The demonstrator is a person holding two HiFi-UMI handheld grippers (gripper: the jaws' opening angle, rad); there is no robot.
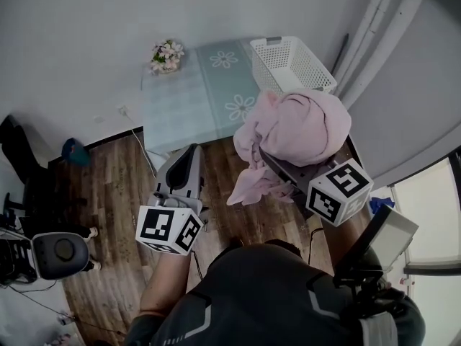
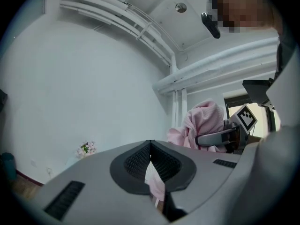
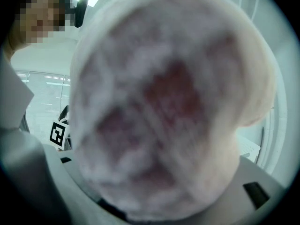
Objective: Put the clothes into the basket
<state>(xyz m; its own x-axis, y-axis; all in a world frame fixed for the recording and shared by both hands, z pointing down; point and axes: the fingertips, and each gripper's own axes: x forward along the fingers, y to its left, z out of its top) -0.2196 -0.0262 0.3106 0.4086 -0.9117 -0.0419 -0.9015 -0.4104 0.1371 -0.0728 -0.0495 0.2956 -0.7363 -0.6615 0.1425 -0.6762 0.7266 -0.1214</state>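
A bulky pink garment (image 1: pixel 302 128) hangs in the air, bunched around my right gripper (image 1: pixel 277 163), which is shut on it just in front of the white laundry basket (image 1: pixel 292 63). A loose end of the cloth droops toward the floor. In the right gripper view the pink garment (image 3: pixel 164 102) fills nearly everything and hides the jaws. My left gripper (image 1: pixel 193 151) is lower and to the left, shut with nothing in it. In the left gripper view its tips (image 2: pixel 150 146) meet, and the pink garment (image 2: pixel 204 121) shows beyond at the right.
The basket stands on a low table with a pale green flowered cloth (image 1: pixel 194 96), against the wall. A small bunch of flowers (image 1: pixel 166 56) sits at the table's far left corner. A chair (image 1: pixel 61 254) stands on the wooden floor at lower left.
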